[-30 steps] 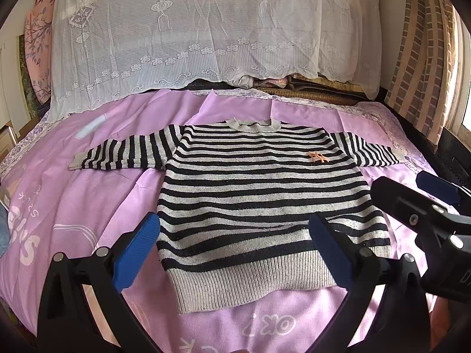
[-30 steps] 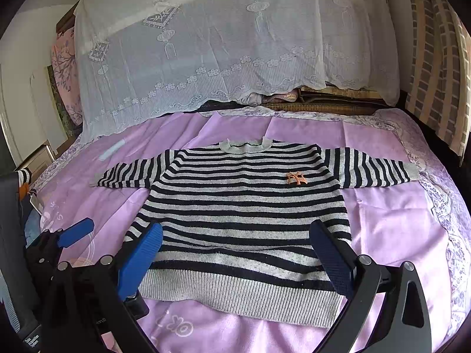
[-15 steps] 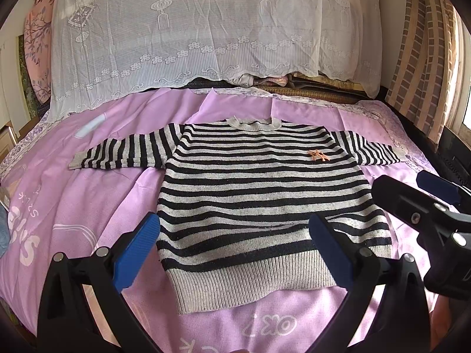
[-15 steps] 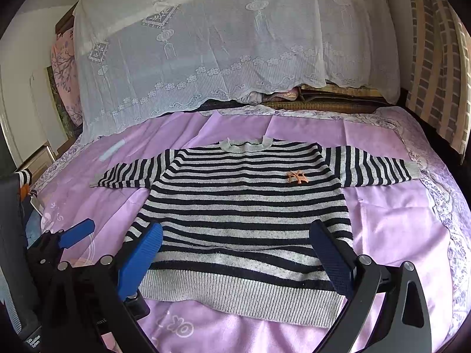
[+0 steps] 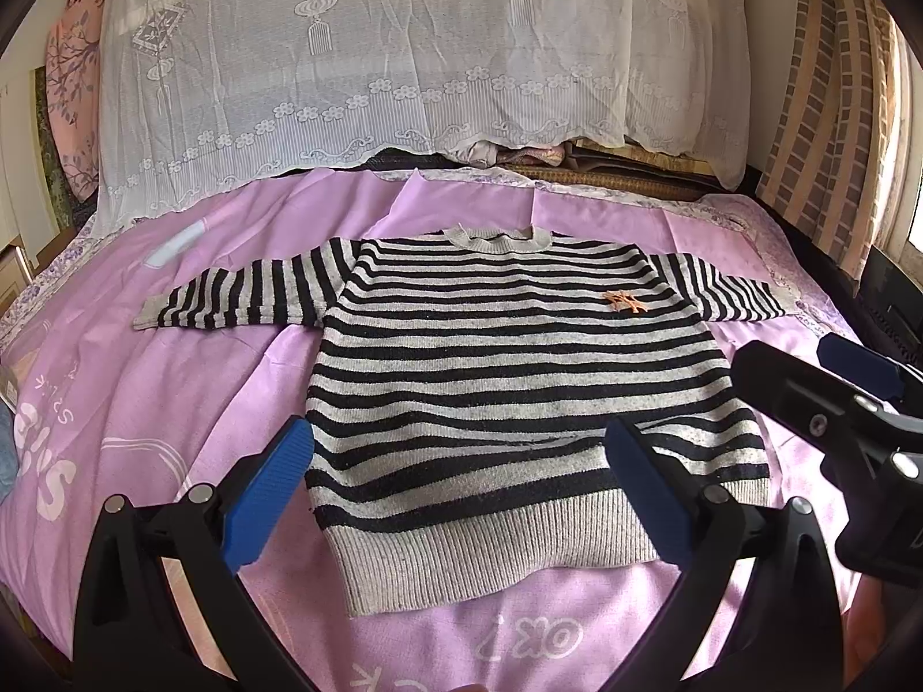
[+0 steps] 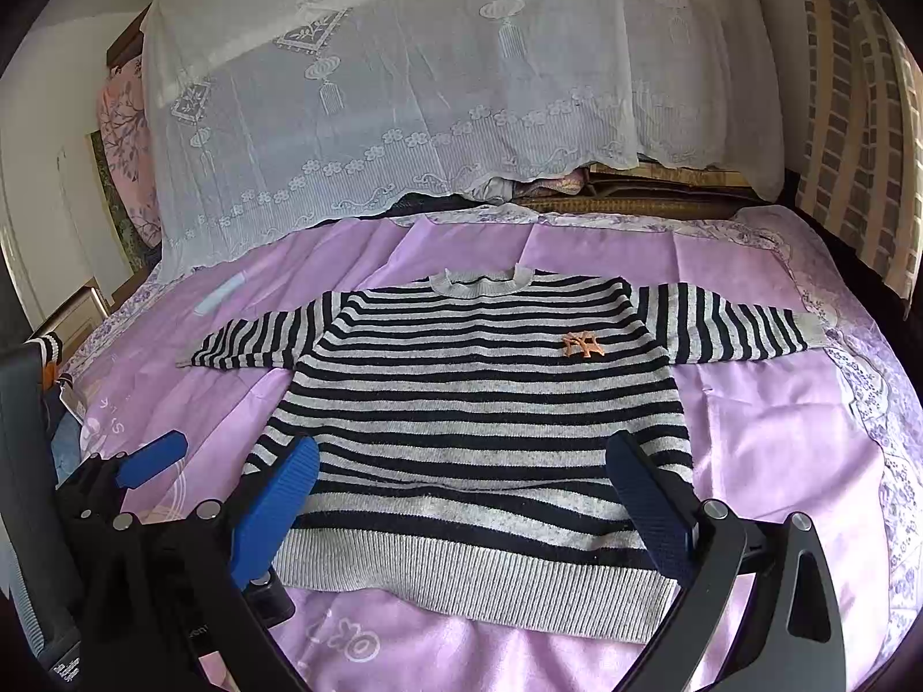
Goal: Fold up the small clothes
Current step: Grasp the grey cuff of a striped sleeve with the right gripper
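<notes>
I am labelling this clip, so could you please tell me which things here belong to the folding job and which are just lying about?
Job: striped sweater, left claw, right claw.
Lying about: purple bedsheet, lace cover, brick-pattern curtain.

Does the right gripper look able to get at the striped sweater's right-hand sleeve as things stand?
Probably yes. The right gripper is open above the hem of the black-and-grey striped knit sweater, and its right-hand sleeve lies flat on the purple bedspread with nothing on or across it.
</notes>
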{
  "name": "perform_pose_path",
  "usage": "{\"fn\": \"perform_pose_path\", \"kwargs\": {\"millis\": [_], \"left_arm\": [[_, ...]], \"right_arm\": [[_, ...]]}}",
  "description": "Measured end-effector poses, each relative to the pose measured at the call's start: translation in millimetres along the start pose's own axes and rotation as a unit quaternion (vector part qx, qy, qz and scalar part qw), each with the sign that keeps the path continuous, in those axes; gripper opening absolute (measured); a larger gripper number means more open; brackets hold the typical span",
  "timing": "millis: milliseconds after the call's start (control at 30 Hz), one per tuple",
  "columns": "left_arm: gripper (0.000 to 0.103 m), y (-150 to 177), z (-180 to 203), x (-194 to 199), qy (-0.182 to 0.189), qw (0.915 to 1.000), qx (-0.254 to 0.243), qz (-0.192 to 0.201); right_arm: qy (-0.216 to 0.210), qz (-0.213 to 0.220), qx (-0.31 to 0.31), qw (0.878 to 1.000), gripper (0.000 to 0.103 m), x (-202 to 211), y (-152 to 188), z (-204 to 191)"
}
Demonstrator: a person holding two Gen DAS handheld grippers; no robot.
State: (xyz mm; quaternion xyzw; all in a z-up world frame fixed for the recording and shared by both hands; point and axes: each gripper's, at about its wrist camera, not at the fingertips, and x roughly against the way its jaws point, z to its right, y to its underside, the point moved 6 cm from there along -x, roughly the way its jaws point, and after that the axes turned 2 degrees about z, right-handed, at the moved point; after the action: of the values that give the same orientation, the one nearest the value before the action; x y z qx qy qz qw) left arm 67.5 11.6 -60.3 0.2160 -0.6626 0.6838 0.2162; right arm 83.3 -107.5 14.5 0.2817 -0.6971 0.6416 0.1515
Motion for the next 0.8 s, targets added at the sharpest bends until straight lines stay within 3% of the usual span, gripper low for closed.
{"fn": "perform_pose_path", "kwargs": {"millis": [133,267,367,467,567,633,733,800], "left_arm": [[0.098,1.1,-1.0,-3.5,0.006,1.0,0.001,-0.006],[0.099,2.9,-19.1,-14.1,0.042,0.9982,0.033,-0.027],[0.099,-2.8,-48.8,-26.0,0.023,0.9976,0.059,-0.027],[0.099,-8.9,-83.5,-48.4,0.004,0.9959,0.079,-0.044],[0.099,-15.5,-119.5,-77.5,-0.002,0.9924,0.1,-0.072],[0.099,-18.9,-143.9,-97.4,-0.006,0.9883,0.122,-0.091],[0.099,-21.5,-174.1,-121.8,-0.008,0.9755,0.186,-0.117],[0.098,-24.5,-180.3,-130.5,0.006,0.9663,0.231,-0.114]], "right_arm": [[-0.001,-0.002,0.0,1.0,0.1,-0.7,0.1,1.3],[-0.032,-0.007,-0.016,0.999,0.1,-10.2,5.0,9.2],[-0.065,0.014,-0.073,0.995,0.1,-15.4,4.3,44.3],[-0.098,0.021,-0.164,0.981,0.1,-28.9,7.1,102.9],[-0.114,-0.018,-0.261,0.958,0.1,-53.5,15.7,163.4],[-0.099,-0.022,-0.307,0.946,0.1,-63.7,18.6,202.1],[-0.061,-0.014,-0.351,0.934,0.1,-74.6,19.2,254.7],[-0.052,-0.003,-0.395,0.917,0.1,-83.4,21.2,291.1]]}}
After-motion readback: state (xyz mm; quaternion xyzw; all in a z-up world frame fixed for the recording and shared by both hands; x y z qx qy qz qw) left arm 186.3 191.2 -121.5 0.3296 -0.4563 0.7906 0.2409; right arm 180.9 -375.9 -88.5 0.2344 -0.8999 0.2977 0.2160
